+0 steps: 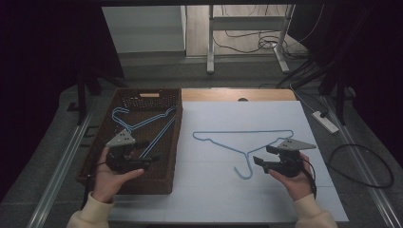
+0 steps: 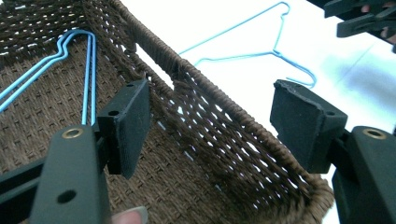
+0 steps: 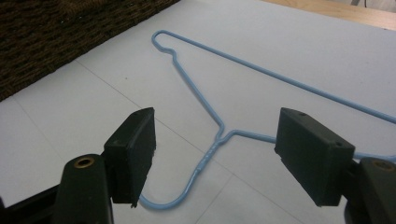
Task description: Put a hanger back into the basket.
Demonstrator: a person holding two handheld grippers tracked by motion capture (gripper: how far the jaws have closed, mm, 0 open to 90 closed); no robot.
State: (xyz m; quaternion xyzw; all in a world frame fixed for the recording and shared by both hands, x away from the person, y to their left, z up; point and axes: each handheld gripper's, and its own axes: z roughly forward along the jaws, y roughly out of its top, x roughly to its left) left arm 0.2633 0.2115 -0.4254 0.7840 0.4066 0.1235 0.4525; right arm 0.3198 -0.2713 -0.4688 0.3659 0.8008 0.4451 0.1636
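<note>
A light-blue wire hanger (image 1: 247, 159) lies flat on the white table top (image 1: 214, 199), its hook toward me. My right gripper (image 1: 260, 164) hovers just right of the hook, open, jaws pointing left. In the right gripper view the hanger's twisted neck (image 3: 210, 149) lies below the open right gripper (image 3: 215, 116), with nothing between the pads. At the left, a brown woven basket (image 1: 177, 137) holds more blue hangers (image 1: 161, 137). My left gripper (image 1: 151, 160) is open over the basket's near end. In the left gripper view the left gripper (image 2: 212, 98) straddles the basket wall (image 2: 210, 116) without touching it; blue hangers (image 2: 88, 70) lie inside.
A strip of bare wood (image 1: 237, 95) shows at the table's far edge. Beyond it stand metal desk legs (image 1: 209, 47) with loose cables. A power strip (image 1: 325, 121) and a cable loop lie on the floor at the right.
</note>
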